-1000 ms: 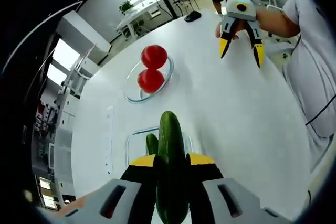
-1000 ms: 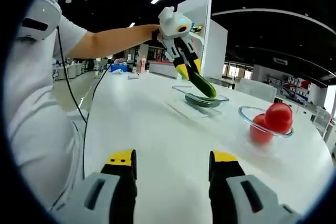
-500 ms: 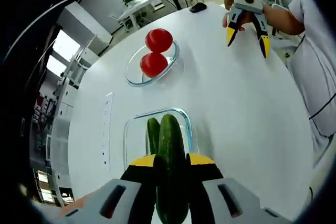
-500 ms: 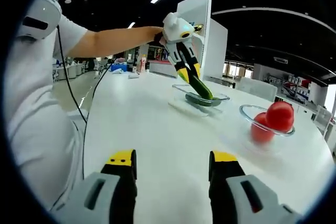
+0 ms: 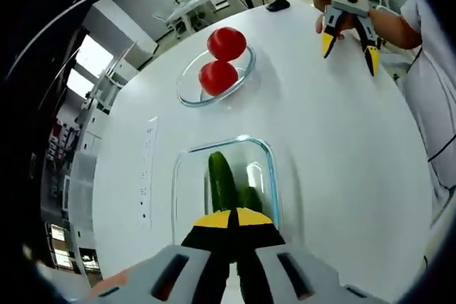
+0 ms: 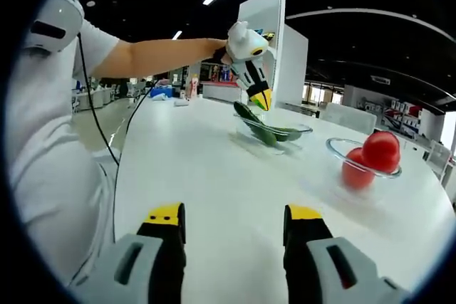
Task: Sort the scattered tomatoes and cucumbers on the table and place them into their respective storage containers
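A rectangular glass container (image 5: pixel 271 170) lies just ahead of my left gripper (image 5: pixel 229 220), whose jaws stand shut together. Two cucumbers are in it: a long one (image 5: pixel 221 178) that reaches toward my jaw tips, and a shorter one (image 5: pixel 250 198) beside it. In the right gripper view the long cucumber (image 6: pixel 254 123) leans tilted over the container's (image 6: pixel 300 131) rim, just below the left gripper (image 6: pixel 261 99). Two red tomatoes (image 5: pixel 226 43) (image 5: pixel 219 77) sit in a round glass bowl (image 5: pixel 189 95). My right gripper (image 6: pixel 235 213) hovers open over bare table, holding nothing.
The white table (image 5: pixel 335 147) has free room between the containers and the right gripper (image 5: pixel 349 53). A flat white strip (image 5: pixel 148 176) lies left of the container, and a dark mouse-like object (image 5: pixel 278 5) sits at the far edge. The person's sleeve (image 6: pixel 50 169) is at the left.
My left gripper came down over the glass container and its jaws closed together. The cucumber that sat between them now lies in the container. The right gripper has stayed put.
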Action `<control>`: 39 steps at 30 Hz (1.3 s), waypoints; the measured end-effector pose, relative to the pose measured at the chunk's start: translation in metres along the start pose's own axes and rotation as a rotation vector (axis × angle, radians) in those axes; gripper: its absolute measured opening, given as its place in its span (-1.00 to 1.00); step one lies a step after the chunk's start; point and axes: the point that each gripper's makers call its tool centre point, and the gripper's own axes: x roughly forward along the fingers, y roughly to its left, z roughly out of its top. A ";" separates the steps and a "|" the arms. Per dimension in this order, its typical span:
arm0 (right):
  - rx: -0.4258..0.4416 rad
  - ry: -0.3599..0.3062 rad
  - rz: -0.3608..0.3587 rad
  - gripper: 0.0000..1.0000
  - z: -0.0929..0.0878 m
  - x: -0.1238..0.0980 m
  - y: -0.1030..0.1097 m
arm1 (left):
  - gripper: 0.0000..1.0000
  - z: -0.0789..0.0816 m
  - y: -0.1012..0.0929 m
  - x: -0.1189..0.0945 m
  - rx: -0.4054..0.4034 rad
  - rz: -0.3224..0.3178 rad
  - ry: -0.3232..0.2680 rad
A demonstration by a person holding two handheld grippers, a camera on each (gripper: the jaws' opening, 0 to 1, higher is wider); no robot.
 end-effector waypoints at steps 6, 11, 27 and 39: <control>0.005 -0.003 -0.004 0.07 -0.001 -0.001 -0.001 | -0.99 -0.012 0.000 0.003 0.008 0.005 0.034; 0.002 0.002 0.007 0.07 -0.003 0.002 0.002 | -0.99 -0.014 -0.003 0.003 0.005 0.001 0.033; -0.002 0.007 0.009 0.07 -0.001 0.004 0.002 | -0.66 -0.012 -0.010 0.004 0.006 0.000 -0.009; -0.006 0.008 0.012 0.07 0.000 0.006 0.002 | -0.34 -0.019 -0.020 -0.003 -0.113 -0.017 -0.075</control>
